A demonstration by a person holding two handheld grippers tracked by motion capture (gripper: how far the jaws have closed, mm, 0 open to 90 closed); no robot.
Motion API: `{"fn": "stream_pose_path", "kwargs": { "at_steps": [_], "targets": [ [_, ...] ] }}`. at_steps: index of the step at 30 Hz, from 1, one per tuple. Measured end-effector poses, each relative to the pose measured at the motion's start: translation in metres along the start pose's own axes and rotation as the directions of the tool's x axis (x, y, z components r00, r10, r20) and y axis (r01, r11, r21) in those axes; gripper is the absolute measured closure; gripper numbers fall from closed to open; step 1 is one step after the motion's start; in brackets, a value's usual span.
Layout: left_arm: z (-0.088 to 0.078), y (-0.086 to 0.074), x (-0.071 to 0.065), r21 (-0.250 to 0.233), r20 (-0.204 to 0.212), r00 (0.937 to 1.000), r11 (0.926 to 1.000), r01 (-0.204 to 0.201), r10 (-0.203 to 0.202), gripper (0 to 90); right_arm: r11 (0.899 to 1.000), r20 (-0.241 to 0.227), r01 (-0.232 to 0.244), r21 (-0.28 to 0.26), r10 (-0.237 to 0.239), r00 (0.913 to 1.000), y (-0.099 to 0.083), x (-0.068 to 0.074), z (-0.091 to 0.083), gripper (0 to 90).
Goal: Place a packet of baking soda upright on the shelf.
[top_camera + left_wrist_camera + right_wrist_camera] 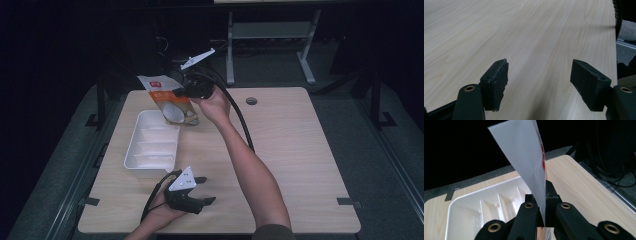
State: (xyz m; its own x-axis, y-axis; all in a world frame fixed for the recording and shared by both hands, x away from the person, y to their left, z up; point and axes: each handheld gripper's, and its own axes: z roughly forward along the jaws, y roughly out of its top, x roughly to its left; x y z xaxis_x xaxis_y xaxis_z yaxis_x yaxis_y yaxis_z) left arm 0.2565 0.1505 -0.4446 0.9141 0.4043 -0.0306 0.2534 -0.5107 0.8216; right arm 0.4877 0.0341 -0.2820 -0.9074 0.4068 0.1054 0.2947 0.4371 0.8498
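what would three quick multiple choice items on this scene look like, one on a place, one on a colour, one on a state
1. Where is the packet?
A. flat on the table
B. held in the air above the far end of the tray
C. inside the left gripper

2. What colour is the tray?
A. white
B. blue
C. black

3. How does the left gripper stand?
A. shut on the packet
B. shut on nothing
C. open, nothing between its jaws

Answers:
1 B, the right gripper pinches the packet above the tray's far end.
2 A, its walls and dividers are white.
3 C, the left gripper view has bare table between its wide-apart jaws.
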Motion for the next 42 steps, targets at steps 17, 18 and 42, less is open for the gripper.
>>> {"fn": "stream_pose_path", "kwargs": {
  "at_steps": [17, 18, 42],
  "targets": [
    [-0.002, 0.001, 0.001, -0.007, -0.006, 0.9999, 0.9999, -0.009, 0.009, 29.9, 0.999, -0.041, 0.045, -0.006, -0.045, 0.9982, 0.021, 0.004, 0.056, 90.0],
    [-0.002, 0.001, 0.001, -0.008, -0.007, 0.9999, 0.9999, -0.010, 0.010, 29.9, 0.999, -0.047, 0.051, -0.011, -0.051, 0.9976, 0.021, 0.004, 0.061, 90.0],
    [-0.002, 0.001, -0.002, -0.002, -0.018, 0.9995, 0.9997, -0.025, 0.025, 29.9, 0.994, -0.063, -0.100, -0.054, 0.096, 0.9934, -0.031, -0.017, 0.096, 85.0]
  ]
}}
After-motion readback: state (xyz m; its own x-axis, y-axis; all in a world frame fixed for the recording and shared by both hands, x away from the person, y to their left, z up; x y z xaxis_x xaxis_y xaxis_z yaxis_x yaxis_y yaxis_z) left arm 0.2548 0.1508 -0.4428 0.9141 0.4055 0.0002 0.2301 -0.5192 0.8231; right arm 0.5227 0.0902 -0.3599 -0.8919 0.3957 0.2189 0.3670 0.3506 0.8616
